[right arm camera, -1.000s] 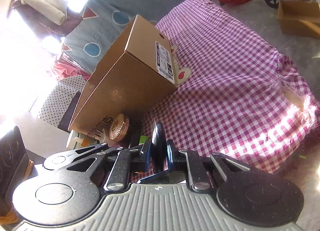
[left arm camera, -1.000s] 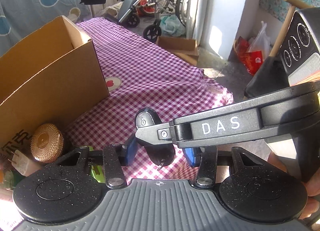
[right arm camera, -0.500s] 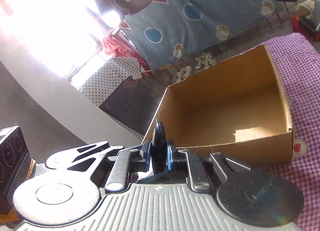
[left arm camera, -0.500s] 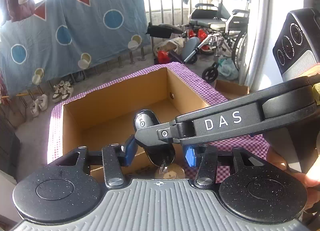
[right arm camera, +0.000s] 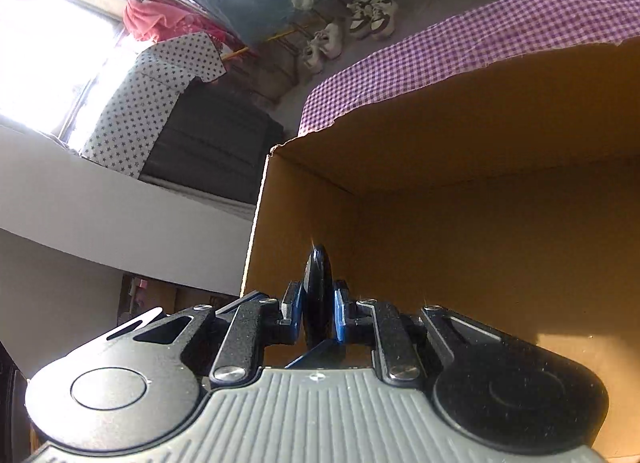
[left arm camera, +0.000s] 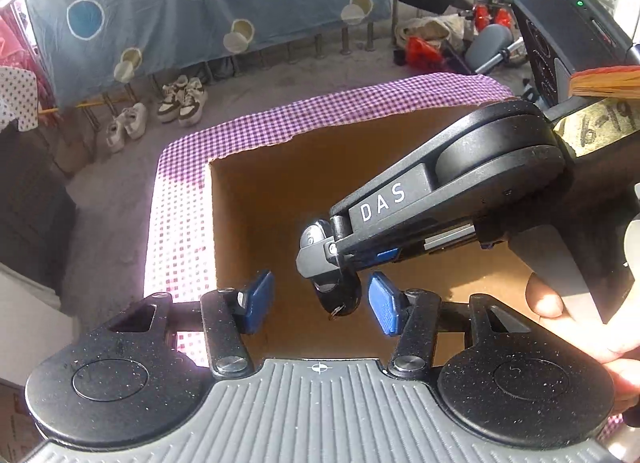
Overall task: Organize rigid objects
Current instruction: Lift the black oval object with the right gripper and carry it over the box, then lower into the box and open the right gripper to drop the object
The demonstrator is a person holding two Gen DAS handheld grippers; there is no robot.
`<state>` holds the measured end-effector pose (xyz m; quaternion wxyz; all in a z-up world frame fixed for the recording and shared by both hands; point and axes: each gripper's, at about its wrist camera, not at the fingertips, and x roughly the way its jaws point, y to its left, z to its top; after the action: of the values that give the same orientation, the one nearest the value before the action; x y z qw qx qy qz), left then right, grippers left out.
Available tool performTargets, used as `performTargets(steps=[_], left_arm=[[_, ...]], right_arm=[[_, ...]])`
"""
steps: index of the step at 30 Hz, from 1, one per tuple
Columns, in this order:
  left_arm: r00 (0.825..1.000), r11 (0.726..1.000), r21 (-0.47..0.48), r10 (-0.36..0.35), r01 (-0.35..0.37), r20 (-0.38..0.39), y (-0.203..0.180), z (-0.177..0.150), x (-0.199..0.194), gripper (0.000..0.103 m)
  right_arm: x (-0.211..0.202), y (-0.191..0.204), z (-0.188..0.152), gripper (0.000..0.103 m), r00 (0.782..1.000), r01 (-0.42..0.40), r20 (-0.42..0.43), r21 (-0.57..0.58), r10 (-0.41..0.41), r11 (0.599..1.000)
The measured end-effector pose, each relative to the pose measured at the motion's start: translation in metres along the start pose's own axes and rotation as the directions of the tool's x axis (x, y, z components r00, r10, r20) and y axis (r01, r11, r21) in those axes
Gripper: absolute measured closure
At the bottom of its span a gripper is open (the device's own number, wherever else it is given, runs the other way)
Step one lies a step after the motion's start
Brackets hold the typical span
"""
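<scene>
Black oval car key fob (left arm camera: 329,271) carried over the open brown cardboard box (left arm camera: 256,199), ready to drop.

Both grippers had swung from the purple checked cloth (left arm camera: 320,115) to above the box. Right gripper (right arm camera: 318,309), angled downward, pinched the fob edge-on; left gripper (left arm camera: 316,301), its jaws having just widened, held nothing.

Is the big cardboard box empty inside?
Looks empty: the cardboard box shows only bare brown floor and walls; the near part is hidden behind the grippers.
</scene>
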<state>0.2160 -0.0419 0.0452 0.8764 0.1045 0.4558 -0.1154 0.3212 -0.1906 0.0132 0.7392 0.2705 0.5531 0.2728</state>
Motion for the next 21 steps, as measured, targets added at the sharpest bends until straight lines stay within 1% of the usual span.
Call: performTargets(steps=[3, 7, 10, 12, 13, 14, 15, 17, 21], left_arm=[[1.000, 1.000, -0.001, -0.002, 0.002, -0.003, 0.005, -0.001, 0.001, 0.049], [1.000, 1.000, 0.010, 0.015, -0.015, 0.004, 0.002, -0.002, 0.000, 0.049], [1.000, 1.000, 0.008, 0.028, -0.028, 0.000, 0.002, 0.000, 0.001, 0.049], [1.000, 1.000, 0.003, 0.018, -0.018, 0.005, 0.005, 0.002, -0.002, 0.049], [1.000, 1.000, -0.002, 0.010, -0.010, 0.008, 0.006, 0.002, -0.004, 0.049], [1.000, 1.000, -0.006, 0.006, -0.006, 0.012, 0.007, 0.002, -0.006, 0.049], [1.000, 1.000, -0.007, 0.002, -0.002, 0.020, 0.008, 0.003, -0.008, 0.049], [0.999, 1.000, -0.011, -0.008, 0.009, 0.039, 0.009, 0.004, -0.014, 0.048], [0.995, 0.999, -0.018, -0.044, 0.046, 0.088, 0.006, -0.001, -0.037, 0.048]], right_arm=[[0.022, -0.009, 0.009, 0.085, 1.000, 0.006, -0.012, 0.030, -0.006, 1.000], [0.047, -0.014, 0.018, 0.084, 0.999, 0.050, -0.014, 0.046, -0.049, 0.998], [0.056, -0.021, 0.019, 0.082, 0.997, 0.068, -0.025, 0.060, -0.067, 0.996], [0.055, -0.023, 0.018, 0.080, 0.997, 0.079, -0.025, 0.079, -0.077, 0.994], [0.052, -0.025, 0.018, 0.079, 0.997, 0.076, -0.023, 0.088, -0.074, 0.993], [0.048, -0.027, 0.017, 0.074, 0.997, 0.071, -0.017, 0.096, -0.069, 0.993], [0.042, -0.027, 0.016, 0.066, 0.998, 0.068, -0.009, 0.100, -0.067, 0.993], [0.026, -0.025, 0.013, 0.057, 0.998, 0.059, 0.018, 0.093, -0.061, 0.994], [-0.029, -0.017, -0.002, 0.057, 0.995, 0.016, 0.101, 0.057, -0.021, 0.998]])
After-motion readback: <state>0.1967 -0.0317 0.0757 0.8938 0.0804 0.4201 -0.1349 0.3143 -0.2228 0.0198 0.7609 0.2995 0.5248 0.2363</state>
